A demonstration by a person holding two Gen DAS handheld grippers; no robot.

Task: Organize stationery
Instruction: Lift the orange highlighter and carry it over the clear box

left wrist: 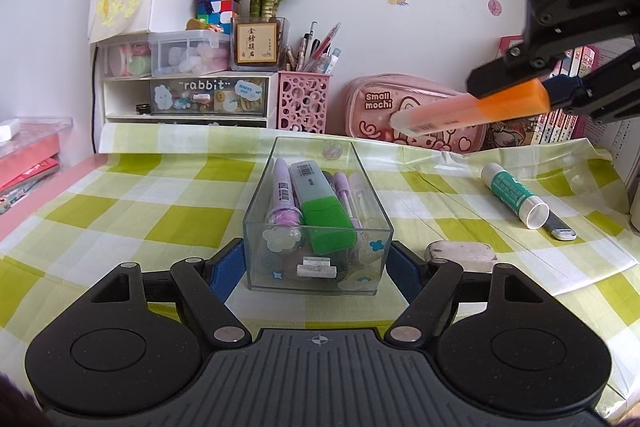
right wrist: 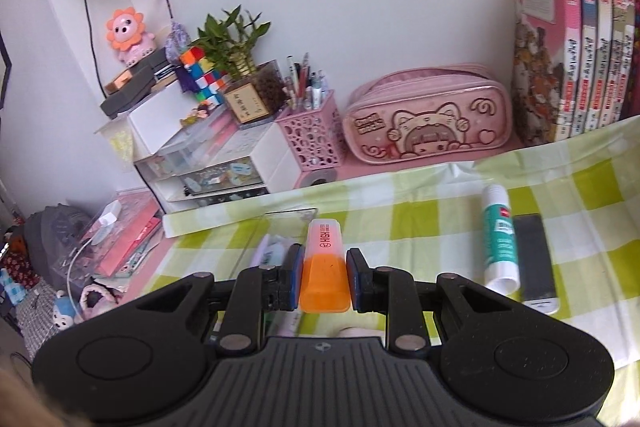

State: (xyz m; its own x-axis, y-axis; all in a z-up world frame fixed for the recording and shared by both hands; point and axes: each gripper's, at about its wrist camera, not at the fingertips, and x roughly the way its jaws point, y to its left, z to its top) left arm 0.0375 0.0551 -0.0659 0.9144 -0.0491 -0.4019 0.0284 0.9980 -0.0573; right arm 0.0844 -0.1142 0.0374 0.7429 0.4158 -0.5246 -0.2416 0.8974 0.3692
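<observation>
A clear plastic box (left wrist: 260, 267) stands on the green checked cloth, and my left gripper (left wrist: 316, 267) is shut on it, blue pads pressed against its two side walls. Inside lie a green highlighter (left wrist: 326, 223) and several purple pens (left wrist: 282, 195). My right gripper (right wrist: 323, 275) is shut on an orange highlighter (right wrist: 324, 239), gripped at its orange cap with the pale body pointing forward. In the left wrist view the right gripper (left wrist: 516, 99) holds the orange highlighter (left wrist: 460, 111) in the air, above and to the right of the box. The box rim (right wrist: 292, 211) shows just beyond the highlighter's tip.
A glue stick (left wrist: 514, 195) and a dark flat case (right wrist: 534, 259) lie on the cloth to the right. A white eraser (left wrist: 460, 253) sits by the left gripper's right finger. A pink pencil case (right wrist: 428, 119), pink pen holder (right wrist: 312, 139), drawer unit (left wrist: 188, 99) and books (right wrist: 580, 47) line the back.
</observation>
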